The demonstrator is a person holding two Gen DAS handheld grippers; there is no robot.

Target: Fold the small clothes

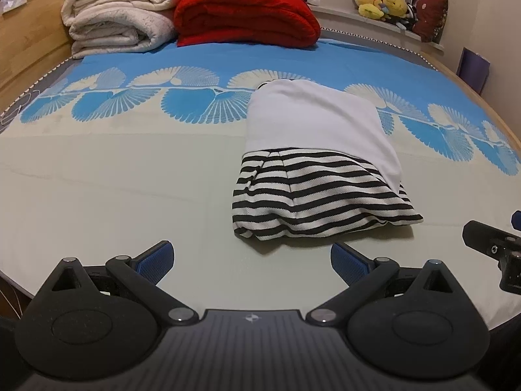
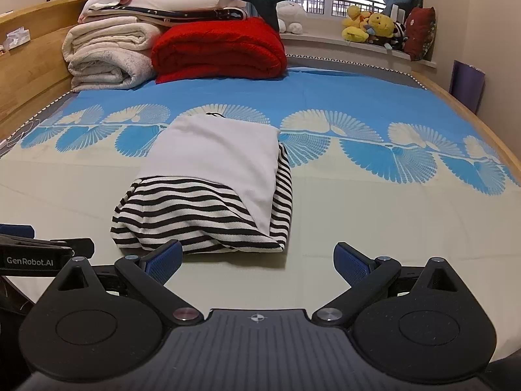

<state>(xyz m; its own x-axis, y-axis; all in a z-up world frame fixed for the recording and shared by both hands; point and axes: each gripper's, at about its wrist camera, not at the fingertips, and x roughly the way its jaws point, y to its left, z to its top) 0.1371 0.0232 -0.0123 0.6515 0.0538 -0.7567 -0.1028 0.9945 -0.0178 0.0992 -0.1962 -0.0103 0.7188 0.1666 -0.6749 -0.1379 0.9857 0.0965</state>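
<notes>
Above bed (image 1: 114, 179), near folded striped garment (image 2: 208, 195): left claw (image 1: 252, 262), right claw (image 2: 259, 260) level, wide apart (empty), seemingly hovering.

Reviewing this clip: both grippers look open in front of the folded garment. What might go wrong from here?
1. The striped garment lies in loose layers with a white panel on top; a pinch at the near edge may catch only one layer and undo the fold.
2. The left gripper and right gripper sit close together, so they might collide.
3. Dragging could wrinkle the bedsheet.
</notes>
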